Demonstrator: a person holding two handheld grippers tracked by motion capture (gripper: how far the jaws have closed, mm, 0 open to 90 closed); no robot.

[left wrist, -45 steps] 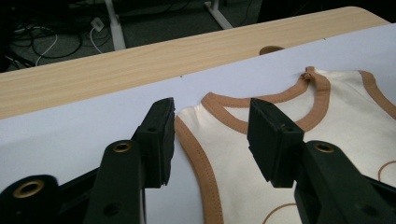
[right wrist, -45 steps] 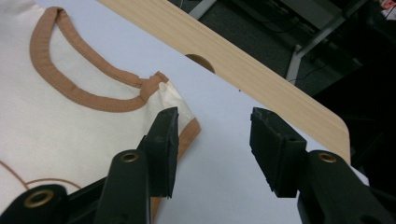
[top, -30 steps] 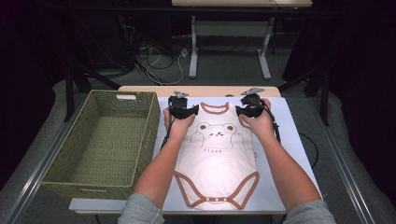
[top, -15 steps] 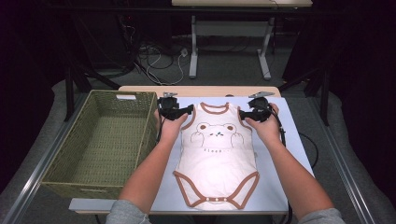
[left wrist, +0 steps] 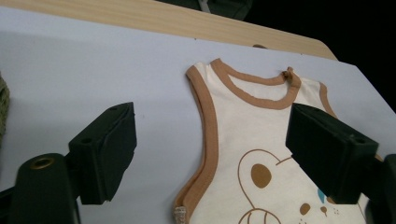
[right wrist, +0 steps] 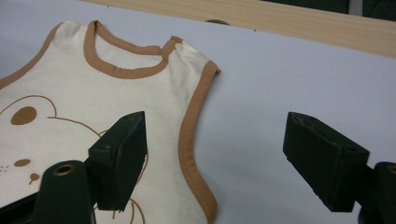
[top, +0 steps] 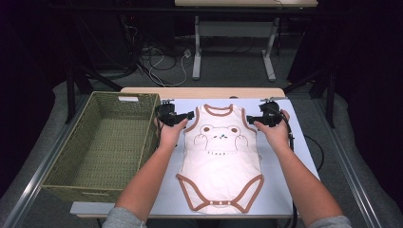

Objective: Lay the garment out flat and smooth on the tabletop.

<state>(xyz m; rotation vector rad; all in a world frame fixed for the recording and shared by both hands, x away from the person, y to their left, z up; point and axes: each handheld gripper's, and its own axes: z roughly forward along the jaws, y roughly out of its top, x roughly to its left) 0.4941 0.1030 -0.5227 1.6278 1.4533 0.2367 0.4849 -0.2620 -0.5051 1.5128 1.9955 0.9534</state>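
1. A baby bodysuit [top: 219,159] lies flat and face up in the middle of the pale tabletop [top: 294,190], with its neck opening at the far end and its snap end at the near end.
2. The bodysuit is cream with brown trim, and a bear face is printed on the chest.
3. The left gripper [top: 177,117] sits at the far left corner of the bodysuit, just beside the left shoulder strap.
4. In the left gripper view its jaws stand wide apart and have just been opening. The brown armhole edge lies on the tabletop between them, and neither pad presses on it.
5. The right gripper [top: 264,116] sits at the far right corner, just beside the right shoulder strap.
6. In the right gripper view its jaws are also wide and have just been opening. The right armhole trim lies between them, and the cloth looks free of both pads.
7. Whether the jaw tips rest on the tabletop or hang just above it is hard to tell from these angles.
8. A woven basket [top: 62,175] stands at the left side of the tabletop, just left of the left hand [top: 171,135].
9. The right hand [top: 274,133] holds its gripper near the right edge of the pale sheet, with a dark cable trailing toward the near side.
10. A strip of bare wood [top: 204,91] shows along the far edge of the tabletop.
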